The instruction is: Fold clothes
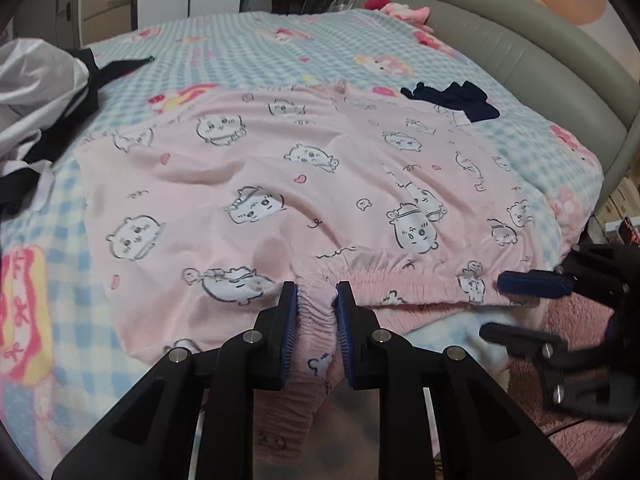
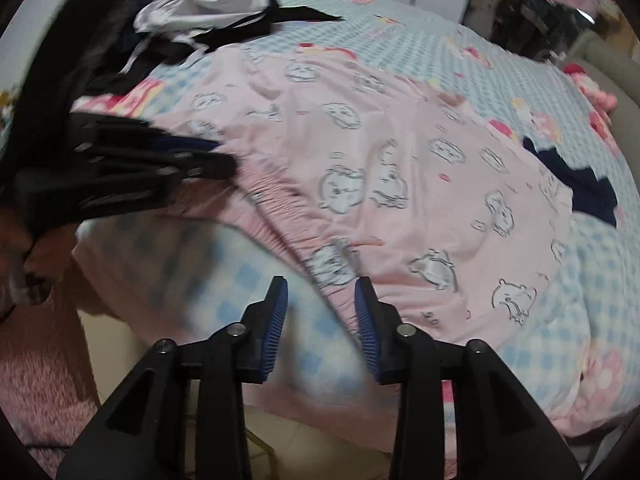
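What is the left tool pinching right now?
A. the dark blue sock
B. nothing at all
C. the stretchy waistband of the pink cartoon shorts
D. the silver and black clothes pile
C: in the left wrist view the left tool has its blue pads pressed on the gathered waistband of the pink shorts; the dark sock lies far off.

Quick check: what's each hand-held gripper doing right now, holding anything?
Left hand-held gripper: shut on the pink pyjama shorts at the elastic waistband.
Right hand-held gripper: open, holding nothing.
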### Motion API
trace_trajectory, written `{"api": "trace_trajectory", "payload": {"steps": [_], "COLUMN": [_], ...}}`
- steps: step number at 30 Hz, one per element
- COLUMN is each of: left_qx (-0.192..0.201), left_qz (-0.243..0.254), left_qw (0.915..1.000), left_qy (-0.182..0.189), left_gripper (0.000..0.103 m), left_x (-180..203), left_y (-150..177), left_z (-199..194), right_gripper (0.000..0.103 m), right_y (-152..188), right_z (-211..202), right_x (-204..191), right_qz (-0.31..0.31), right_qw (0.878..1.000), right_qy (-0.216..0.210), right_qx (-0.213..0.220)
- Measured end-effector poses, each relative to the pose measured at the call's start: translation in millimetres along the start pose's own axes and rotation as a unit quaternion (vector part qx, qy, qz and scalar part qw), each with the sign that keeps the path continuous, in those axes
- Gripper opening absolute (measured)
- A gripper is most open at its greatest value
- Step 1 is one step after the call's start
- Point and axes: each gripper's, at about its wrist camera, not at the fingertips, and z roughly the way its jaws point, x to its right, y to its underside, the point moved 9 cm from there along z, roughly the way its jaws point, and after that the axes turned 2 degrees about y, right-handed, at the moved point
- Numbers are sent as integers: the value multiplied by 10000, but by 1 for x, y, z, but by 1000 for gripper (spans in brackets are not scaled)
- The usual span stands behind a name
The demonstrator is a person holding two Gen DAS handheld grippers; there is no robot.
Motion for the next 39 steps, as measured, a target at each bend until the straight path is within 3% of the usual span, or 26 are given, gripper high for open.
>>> {"api": "trace_trajectory", "payload": {"steps": [3,4,6,10,14,17,19,22,25,27,28,31,35,39], "left_qx": [19,6,-24,-552,-615,-629,-304,280,183,138,104,-179,-246,172], "left_qz": [-103,-129,-178,-734,-800,-1014,-1280,-1557,-1863,-2115,-2224,-1987,-2029,-2102], "left_qw": [9999,9998,9997,9955,9944,9912,9877,9825,9819,9769,9743,9799,9788,9775], "left_qy": [104,133,189,223,323,574,846,985,273,258,346,24,-139,-92], "left_gripper": [21,22,27,31,31,30,31,47,48,48,48,48,14,5], "left_x": [-1,-2,-4,-16,-16,-21,-31,-52,-91,-102,-103,-95,-97,-105], "left_y": [1,2,4,26,30,35,26,5,2,7,11,21,21,17], "left_z": [-2,-3,-6,6,0,-7,-25,-49,-41,-37,-34,-20,-16,-46], "right_gripper": [34,25,21,12,10,10,10,16,16,17,17,27,29,29], "right_y": [-1,0,2,-11,-26,-10,-4,-9,-17,-21,-21,-15,-24,-44], "right_z": [10,15,25,13,13,45,44,19,1,-2,-2,6,20,30], "right_x": [3,9,21,31,40,41,44,52,70,82,85,79,52,32], "right_qz": [8,67,204,469,452,577,825,1256,1397,1449,1527,1798,1545,1528], "right_qw": [9999,9997,9991,9970,9944,9965,9956,9916,9886,9877,9869,9833,9869,9866], "right_qy": [129,189,314,584,847,596,438,118,299,409,337,-236,-469,-561], "right_qx": [-63,-113,-215,178,436,-21,-37,294,476,431,392,184,57,98]}}
